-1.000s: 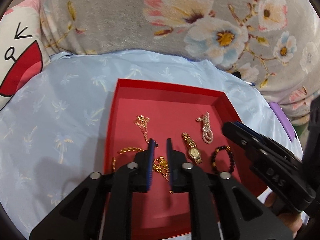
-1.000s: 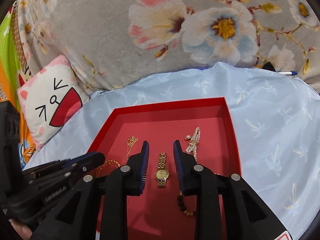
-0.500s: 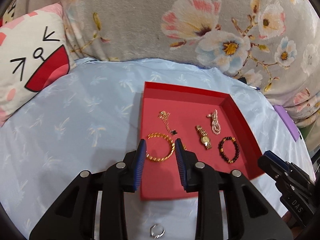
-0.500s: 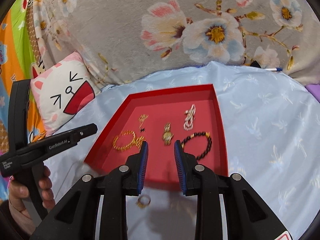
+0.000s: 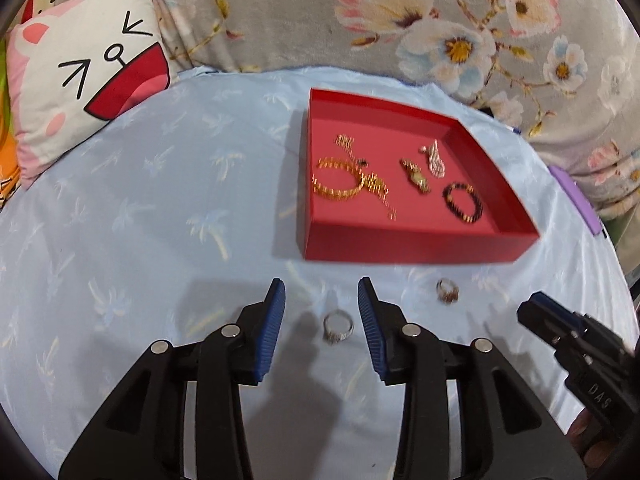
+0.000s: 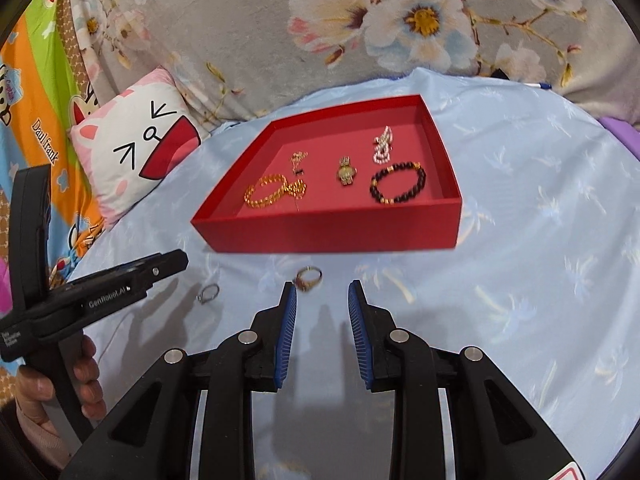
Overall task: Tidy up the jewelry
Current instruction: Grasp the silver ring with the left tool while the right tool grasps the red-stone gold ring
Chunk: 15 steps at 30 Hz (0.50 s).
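A red tray (image 5: 400,246) (image 6: 328,236) on the light blue cloth holds a gold bracelet (image 5: 338,180), a watch (image 5: 416,174), a pearl piece (image 5: 436,156) and a dark bead bracelet (image 5: 464,202). In front of the tray a silver ring (image 5: 338,326) (image 6: 208,293) lies on the cloth between the fingers of my left gripper (image 5: 321,286). Its jaws are opening and the pads do not touch the ring. A gold ring (image 6: 308,276) (image 5: 447,290) rests just ahead of my right gripper (image 6: 322,286), which is open with nothing between its fingers.
A cat-face pillow (image 5: 88,92) leans at the back left against a floral blanket (image 5: 280,12). A purple object (image 5: 576,204) lies at the cloth's right edge, and a pen (image 6: 540,85) behind it. A person's hand (image 6: 80,376) holds the left gripper's handle.
Both grippers have drawn back from over the tray to the cloth in front of it. The left jaws have widened. The two rings have come into view.
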Tool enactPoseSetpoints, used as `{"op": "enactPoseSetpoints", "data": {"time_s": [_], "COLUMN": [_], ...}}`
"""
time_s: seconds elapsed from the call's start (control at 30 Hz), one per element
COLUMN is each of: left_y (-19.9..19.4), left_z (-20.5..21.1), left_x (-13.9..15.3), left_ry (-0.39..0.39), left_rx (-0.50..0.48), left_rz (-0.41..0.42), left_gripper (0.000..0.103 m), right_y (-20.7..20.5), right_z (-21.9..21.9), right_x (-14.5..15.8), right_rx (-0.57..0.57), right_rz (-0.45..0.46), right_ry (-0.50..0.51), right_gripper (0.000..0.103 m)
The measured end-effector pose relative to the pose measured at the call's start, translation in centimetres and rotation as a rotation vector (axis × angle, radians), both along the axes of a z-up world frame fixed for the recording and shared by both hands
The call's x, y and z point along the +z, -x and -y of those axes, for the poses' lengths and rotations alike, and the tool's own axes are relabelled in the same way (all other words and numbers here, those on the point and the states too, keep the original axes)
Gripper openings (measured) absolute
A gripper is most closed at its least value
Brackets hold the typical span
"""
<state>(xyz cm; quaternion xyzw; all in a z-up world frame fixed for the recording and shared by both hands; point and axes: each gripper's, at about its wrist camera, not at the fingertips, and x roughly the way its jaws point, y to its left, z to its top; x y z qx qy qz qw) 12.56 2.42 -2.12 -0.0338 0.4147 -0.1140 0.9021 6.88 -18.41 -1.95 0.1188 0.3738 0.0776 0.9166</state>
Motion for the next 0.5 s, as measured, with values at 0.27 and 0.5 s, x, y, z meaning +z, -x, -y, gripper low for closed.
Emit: {"op": "enactPoseSetpoints", "data": {"time_s": [0.27,0.5], "left_y": [1.2,0.7], "left_z": [0.4,1.8], "left_x": [-2.7,-3.2], "left_ry": [-0.023,-0.076], "left_rx": [-0.014,-0.021], "left_rz": [-0.045,-0.013], "left_gripper": [0.040,0.039], "right_y": [1.4,1.1], "right_z": [-0.1,-0.4], "right_x": [-1.2,-1.6], "right_rx": [0.000,0.007], "right_rz": [-0.041,-0.053], "right_ry": [-0.018,-0.019], "right_gripper": [0.027,0.027]}}
